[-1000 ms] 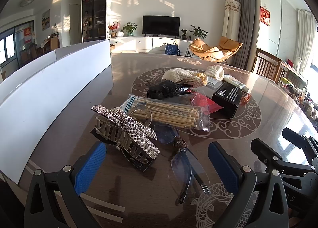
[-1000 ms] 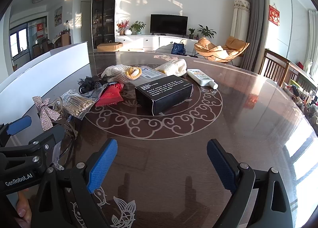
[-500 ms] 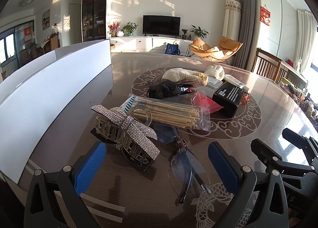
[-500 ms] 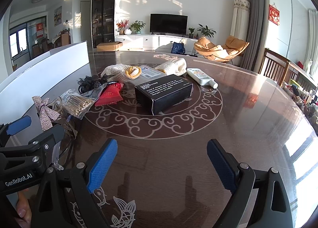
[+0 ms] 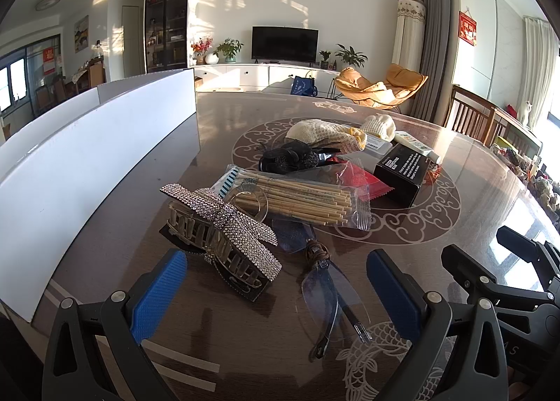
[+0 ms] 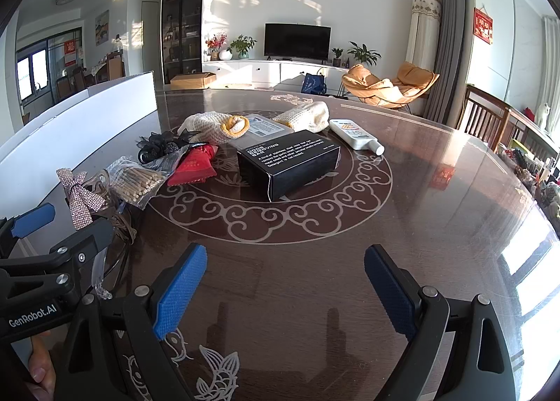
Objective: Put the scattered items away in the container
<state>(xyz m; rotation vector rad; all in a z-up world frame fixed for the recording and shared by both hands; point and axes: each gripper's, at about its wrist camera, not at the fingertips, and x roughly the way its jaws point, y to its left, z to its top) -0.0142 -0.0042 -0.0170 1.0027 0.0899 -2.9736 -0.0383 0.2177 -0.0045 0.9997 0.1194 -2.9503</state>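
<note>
Left gripper [image 5: 276, 290] agape before rhinestone hair claw [image 5: 224, 231]; right gripper [image 6: 285, 290] agape, empty, over bare table [image 6: 437, 226]; white container [image 5: 87, 163] interior unseen.

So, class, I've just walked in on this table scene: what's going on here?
A person holds two grippers low over a table strewn with small items. The left gripper is open, facing a sparkly hair clip and glasses. The right gripper is open over bare tabletop, with a black box further ahead. Nothing is held; the white container stands at the left.
</note>
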